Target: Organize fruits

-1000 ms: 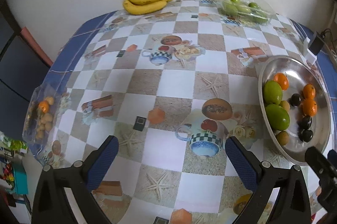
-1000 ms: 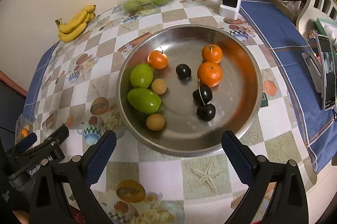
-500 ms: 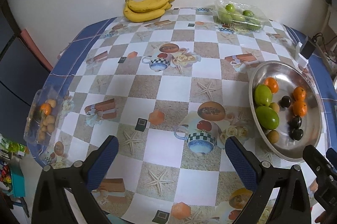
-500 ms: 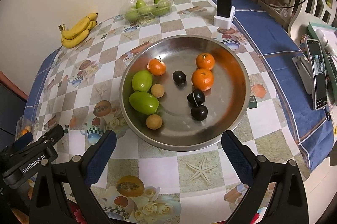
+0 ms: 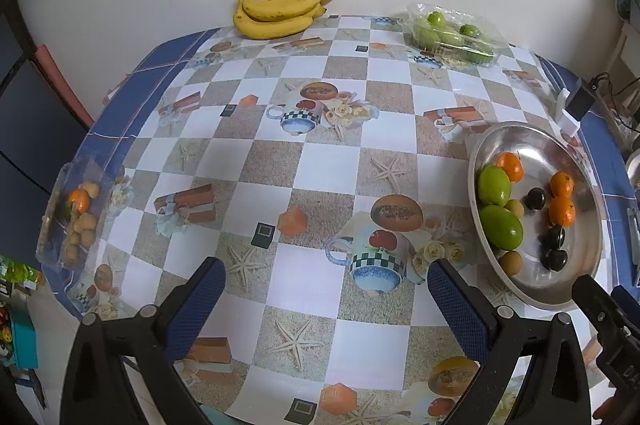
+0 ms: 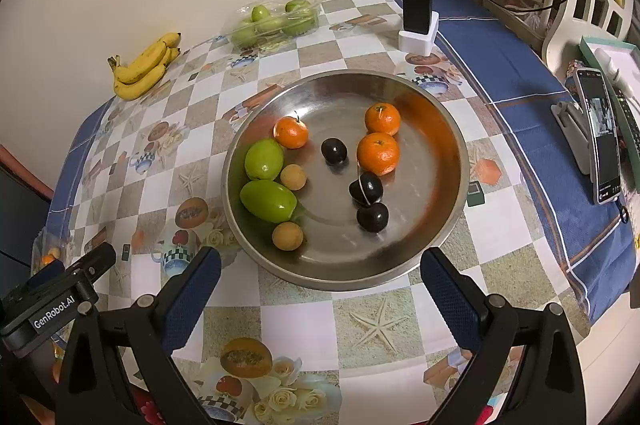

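Both grippers, left (image 5: 326,299) and right (image 6: 320,289), hang wide open and empty above the table (image 5: 328,165), the right one facing a steel bowl (image 6: 448,225) of mixed fruit.

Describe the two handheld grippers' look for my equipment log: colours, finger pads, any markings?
Both match: black angular frames with silver pivot bolts, each carrying two dark blue textured finger pads. Left gripper, pads; right gripper, pads. The left unit's black body bears a white "GenRobot.AI" label. No cables or sleeves show.

You've pulled both grippers back from the metal bowl (image 6: 448,129); it now sits smaller, toward 12 o'clock.
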Tool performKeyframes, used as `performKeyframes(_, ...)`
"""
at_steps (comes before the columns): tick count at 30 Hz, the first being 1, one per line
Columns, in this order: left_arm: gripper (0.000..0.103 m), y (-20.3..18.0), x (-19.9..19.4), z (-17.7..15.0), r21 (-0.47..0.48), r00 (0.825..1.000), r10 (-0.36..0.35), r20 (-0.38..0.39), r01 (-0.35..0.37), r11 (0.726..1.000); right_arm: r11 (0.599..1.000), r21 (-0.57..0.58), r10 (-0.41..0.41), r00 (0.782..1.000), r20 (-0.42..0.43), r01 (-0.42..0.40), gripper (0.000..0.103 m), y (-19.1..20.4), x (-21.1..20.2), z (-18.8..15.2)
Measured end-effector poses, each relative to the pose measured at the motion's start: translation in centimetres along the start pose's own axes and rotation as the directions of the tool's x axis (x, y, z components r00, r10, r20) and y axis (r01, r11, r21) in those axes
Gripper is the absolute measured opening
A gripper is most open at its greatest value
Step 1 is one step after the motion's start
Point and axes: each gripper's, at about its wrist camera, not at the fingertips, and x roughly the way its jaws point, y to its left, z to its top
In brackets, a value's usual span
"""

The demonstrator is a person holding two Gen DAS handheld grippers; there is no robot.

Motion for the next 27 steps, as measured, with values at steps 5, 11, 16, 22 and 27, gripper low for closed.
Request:
performKeyframes(5,0.103,0.0,0.0,0.0,0.005,1.000,-0.004,0.000,0.004,1.000,1.000,-0.010,-0.005,1.000,-0.001,0.005,0.100,0.2,0.1,-0.1)
performKeyframes(11,0.103,0.1,0.2,-0.1,-0.004,1.000,-0.004,-0.009,0.004,1.000,1.000,-0.023,-0.015,1.000,-0.010,0.015,0.100,0.6,0.3,-0.2)
performKeyframes(16,0.103,0.4,0.5,0.0,-0.016,1.000,-0.003,-0.019,0.003,1.000,0.999,-0.036,-0.021,1.000,-0.014,0.020,0.100,0.9,0.5,-0.2)
performKeyframes(22,0.103,0.5,0.6,0.0,-0.017,1.000,-0.002,-0.024,0.002,1.000,0.999,-0.045,-0.028,0.999,-0.018,0.027,0.100,1.1,0.6,-0.2)
performKeyframes(27,0.103,0.5,0.7,-0.1,-0.018,1.000,0.000,-0.026,-0.001,1.000,0.999,-0.045,-0.030,0.999,-0.020,0.029,0.100,1.1,0.6,-0.3)
